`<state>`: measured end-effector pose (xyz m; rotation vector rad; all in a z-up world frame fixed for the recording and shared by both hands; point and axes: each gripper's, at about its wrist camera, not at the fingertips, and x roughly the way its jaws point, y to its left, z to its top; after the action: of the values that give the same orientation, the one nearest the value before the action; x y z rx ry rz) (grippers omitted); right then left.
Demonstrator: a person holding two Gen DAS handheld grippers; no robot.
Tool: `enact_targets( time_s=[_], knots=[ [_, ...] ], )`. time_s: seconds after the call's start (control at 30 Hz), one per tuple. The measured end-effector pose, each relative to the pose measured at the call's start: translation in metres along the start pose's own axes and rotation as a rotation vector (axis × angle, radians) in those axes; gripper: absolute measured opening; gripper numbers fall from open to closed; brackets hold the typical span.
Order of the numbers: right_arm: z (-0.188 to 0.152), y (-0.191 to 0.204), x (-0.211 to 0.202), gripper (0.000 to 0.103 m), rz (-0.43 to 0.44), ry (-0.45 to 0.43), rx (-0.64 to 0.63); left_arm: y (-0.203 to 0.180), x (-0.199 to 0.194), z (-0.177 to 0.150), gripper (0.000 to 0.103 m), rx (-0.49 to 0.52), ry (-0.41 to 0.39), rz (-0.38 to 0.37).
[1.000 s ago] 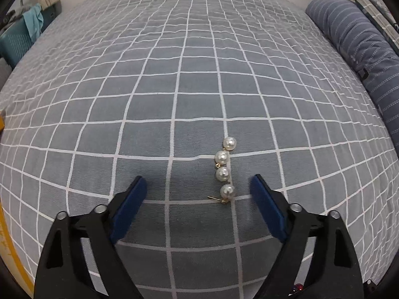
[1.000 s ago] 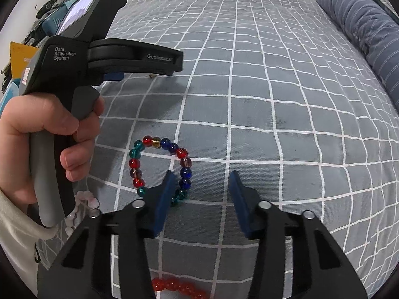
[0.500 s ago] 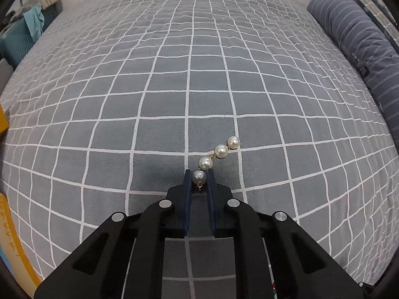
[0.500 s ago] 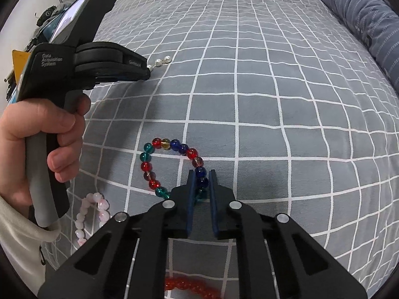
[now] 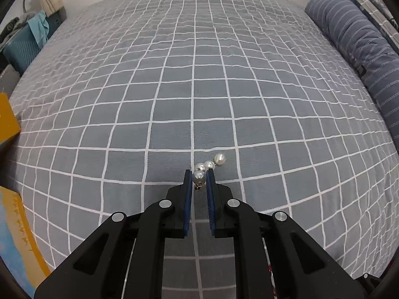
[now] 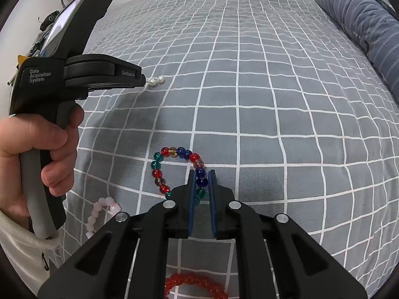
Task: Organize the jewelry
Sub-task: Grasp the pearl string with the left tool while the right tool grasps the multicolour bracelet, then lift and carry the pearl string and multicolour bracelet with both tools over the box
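My left gripper [image 5: 199, 178] is shut on the end pearl of a short pearl earring [image 5: 210, 165]; its other pearls hang forward just above the grey checked bedspread [image 5: 174, 87]. The same pearls [image 6: 156, 81] show in the right wrist view at the tip of the left gripper [image 6: 143, 79]. My right gripper [image 6: 201, 179] is shut on the blue beads of a multicoloured bead bracelet [image 6: 159, 172], whose loop lies to the left on the bedspread.
A pink bead bracelet [image 6: 99, 211] lies lower left and a red bead bracelet [image 6: 194, 284] lies under the right gripper. A striped blue pillow [image 5: 361, 49] lines the right edge. A yellow box [image 5: 7, 119] and a yellow-blue box [image 5: 17, 236] sit at the left.
Both grippers went from open to shut, the left on the pearl earring, the right on the multicoloured bracelet. The left has since lifted the pearls, which now bunch at its tip.
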<state>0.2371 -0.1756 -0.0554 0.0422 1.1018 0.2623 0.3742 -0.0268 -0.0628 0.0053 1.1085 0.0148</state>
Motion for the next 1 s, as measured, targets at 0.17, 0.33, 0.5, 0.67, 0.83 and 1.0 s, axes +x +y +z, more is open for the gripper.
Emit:
enact_targets(
  time_s=[0.17, 0.33, 0.5, 0.67, 0.83, 1.0],
  knots=[
    [0.003, 0.003, -0.006, 0.009, 0.004, -0.015, -0.004, 0.001, -0.017, -0.001, 0.011, -0.006, -0.018, -0.024],
    [0.003, 0.008, -0.015, 0.009, 0.01, -0.038, -0.014, 0.006, -0.033, -0.007, 0.011, -0.01, -0.016, -0.036],
    [0.003, 0.013, -0.02, 0.009, 0.016, -0.053, -0.025, 0.016, -0.046, -0.017, 0.011, -0.027, -0.019, -0.056],
    [0.005, 0.022, -0.026, 0.009, 0.023, -0.068, -0.036, 0.024, -0.062, -0.025, 0.011, -0.033, -0.033, -0.065],
    [0.009, 0.03, -0.032, 0.009, 0.024, -0.085, -0.056, 0.033, -0.079, -0.034, 0.011, -0.035, -0.055, -0.079],
    [0.012, 0.037, -0.036, 0.009, 0.015, -0.096, -0.075, 0.039, -0.093, -0.05, 0.011, -0.033, -0.072, -0.098]
  ],
)
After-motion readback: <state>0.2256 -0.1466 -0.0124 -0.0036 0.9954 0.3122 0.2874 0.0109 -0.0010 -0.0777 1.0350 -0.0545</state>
